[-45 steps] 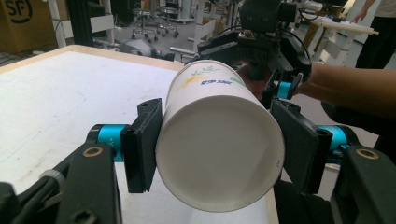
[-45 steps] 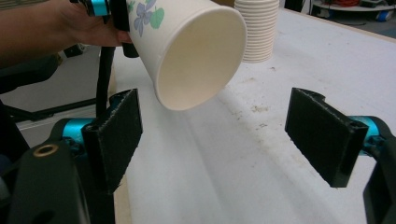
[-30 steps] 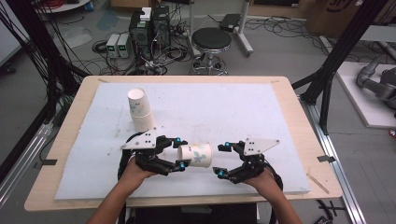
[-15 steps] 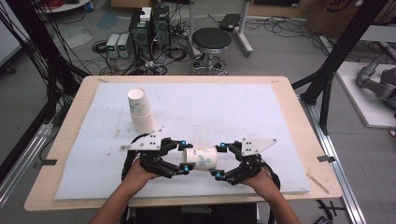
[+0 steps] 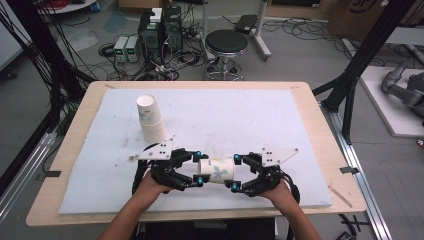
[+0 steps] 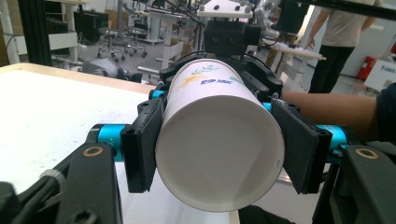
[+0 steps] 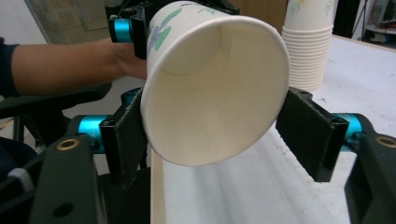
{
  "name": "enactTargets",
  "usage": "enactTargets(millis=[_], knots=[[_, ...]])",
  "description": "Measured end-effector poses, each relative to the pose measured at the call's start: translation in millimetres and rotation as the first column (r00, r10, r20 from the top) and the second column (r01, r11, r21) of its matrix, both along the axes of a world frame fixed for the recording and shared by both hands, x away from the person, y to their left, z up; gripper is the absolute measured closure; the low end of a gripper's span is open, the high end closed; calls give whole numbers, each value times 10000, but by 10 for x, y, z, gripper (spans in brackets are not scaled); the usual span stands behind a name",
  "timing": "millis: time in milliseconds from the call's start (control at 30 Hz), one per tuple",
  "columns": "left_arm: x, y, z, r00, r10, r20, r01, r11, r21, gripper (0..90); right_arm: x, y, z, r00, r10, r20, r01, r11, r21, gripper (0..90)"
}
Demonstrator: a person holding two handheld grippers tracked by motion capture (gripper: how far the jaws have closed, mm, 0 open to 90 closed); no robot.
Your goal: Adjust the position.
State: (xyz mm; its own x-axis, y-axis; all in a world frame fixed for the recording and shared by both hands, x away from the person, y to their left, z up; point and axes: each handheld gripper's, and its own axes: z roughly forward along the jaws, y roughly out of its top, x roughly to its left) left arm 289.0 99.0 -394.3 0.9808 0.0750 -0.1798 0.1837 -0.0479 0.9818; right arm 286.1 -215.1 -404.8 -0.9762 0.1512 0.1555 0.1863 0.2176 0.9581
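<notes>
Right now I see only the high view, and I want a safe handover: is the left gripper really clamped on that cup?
Observer: Yes. In the left gripper view both pads of the left gripper press the paper cup near its closed base.
Operator: And the right one?
Observer: The right gripper has just been closing around the cup's open mouth. One pad touches the rim, the other stands apart.
Operator: The stack behind?
Observer: The stack of cups shows many nested rims.
</notes>
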Motion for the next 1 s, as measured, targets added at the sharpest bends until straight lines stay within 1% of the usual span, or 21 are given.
enactTargets(millis=[33, 100, 133, 267, 333, 367, 400, 433, 467, 500, 600, 633, 667, 733, 800, 900, 1000], knots=[[0, 4, -4, 10000, -13, -7, 13, 10000, -33, 370, 3, -3, -1, 10000, 10, 52, -10, 10000, 54, 289], [-3, 11, -11, 10000, -37, -45, 36, 9999, -101, 371, -4, -9, -1, 10000, 66, -20, -66, 9999, 153, 304], [-2, 15, -16, 10000, -30, -17, 30, 9999, -97, 371, 0, -9, 0, 10000, 43, 61, -44, 9998, 188, 307], [-6, 21, -37, 9999, 23, -97, -25, 9999, -148, 368, -4, -7, 2, 10000, 62, -28, -61, 9998, 165, 311], [-11, 24, -44, 9999, 64, -122, -65, 10000, -72, 364, 1, -3, 0, 10000, 59, 11, -59, 9999, 155, 312], [-17, 23, -45, 9997, 214, -66, -214, 9998, 36, 354, 0, -3, 1, 10000, 54, 1, -54, 9999, 135, 312], [-26, 18, -41, 9988, 471, -135, -468, 9988, 173, 305, 2, -5, 3, 10000, 47, 8, -47, 9999, 96, 312], [-30, 15, -36, 9980, 589, -215, -584, 9980, 245, 216, 1, -7, 6, 10000, 62, -15, -62, 9999, 100, 312], [-36, 16, -27, 9971, 730, -203, -722, 9966, 406, 167, 0, -8, 8, 10000, 47, -5, -47, 10000, 71, 312], [-41, 25, -18, 9970, 772, -106, -765, 9955, 560, 146, -1, -9, 12, 10000, 14, -12, -14, 10000, 4, 312], [-57, 59, 8, 9974, 723, 19, -721, 9933, 908, 146, -1, -13, 18, 10000, 28, -56, -29, 9999, -162, 312], [-65, 68, 14, 9970, 768, 27, -767, 9920, 999, 146, -6, -14, 21, 9999, 26, -134, -29, 9998, -218, 311], [-68, 87, 22, 9970, 772, 83, -777, 9898, 1194, 146, -2, -14, 23, 9999, 50, -140, -54, 9996, -263, 311], [-74, 108, 32, 9967, 794, 140, -806, 9868, 1405, 146, 4, -8, 32, 10000, -21, -80, 17, 9991, -416, 311], [-78, 138, 47, 9971, 733, 186, -754, 9836, 1640, 146, 1, 3, 48, 10000, -38, -49, 35, 9976, -697, 312], [-84, 181, 69, 9963, 822, 262, -856, 9791, 1842, 147, 10, 28, 74, 10000, -53, 64, 59, 9942, -1076, 311], [-85, 222, 88, 9954, 908, 312, -951, 9769, 1913, 147, 26, 61, 106, 9999, -70, 102, 84, 9902, -1396, 312]])
